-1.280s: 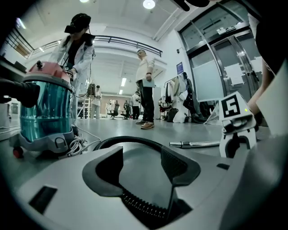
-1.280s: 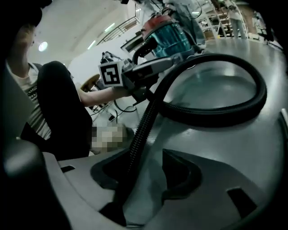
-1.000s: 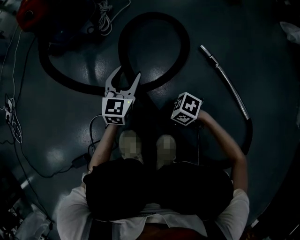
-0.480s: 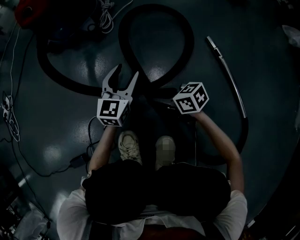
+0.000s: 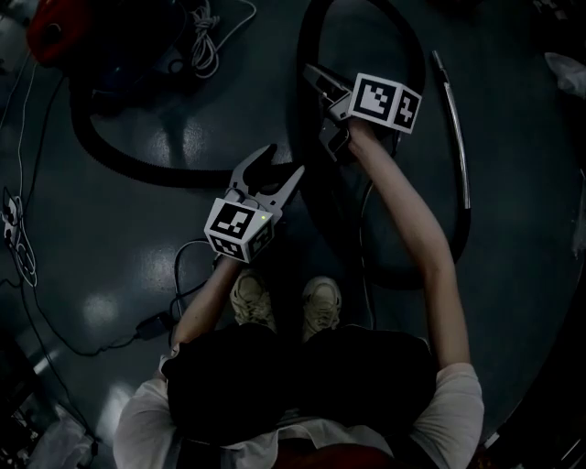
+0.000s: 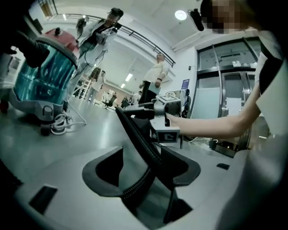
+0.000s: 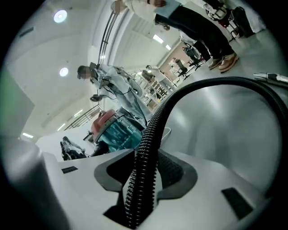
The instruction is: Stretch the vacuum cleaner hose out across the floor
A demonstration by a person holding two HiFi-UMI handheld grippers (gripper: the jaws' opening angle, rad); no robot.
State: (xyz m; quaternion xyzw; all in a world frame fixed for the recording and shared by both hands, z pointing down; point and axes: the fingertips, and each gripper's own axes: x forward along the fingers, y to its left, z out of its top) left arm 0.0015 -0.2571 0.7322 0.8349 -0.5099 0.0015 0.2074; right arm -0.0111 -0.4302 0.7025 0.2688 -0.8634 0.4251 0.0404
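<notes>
Right gripper [image 7: 146, 174]: 2 jaws have just been closing and now clamp the ribbed black hose [image 7: 155, 126], which arches up off the floor [image 5: 137, 247] and loops round to the metal wand [image 5: 455, 137]. Left gripper [image 6: 141, 168]: jaws spread, gripping nothing. Red vacuum cleaner [image 5: 50, 27] stands well apart.

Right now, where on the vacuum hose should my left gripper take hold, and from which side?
Take the vacuum hose on the raised stretch lined up between the left gripper's open fingers, coming from its left, square across it; the round ribbed tube should seat crosswise without sliding.
</notes>
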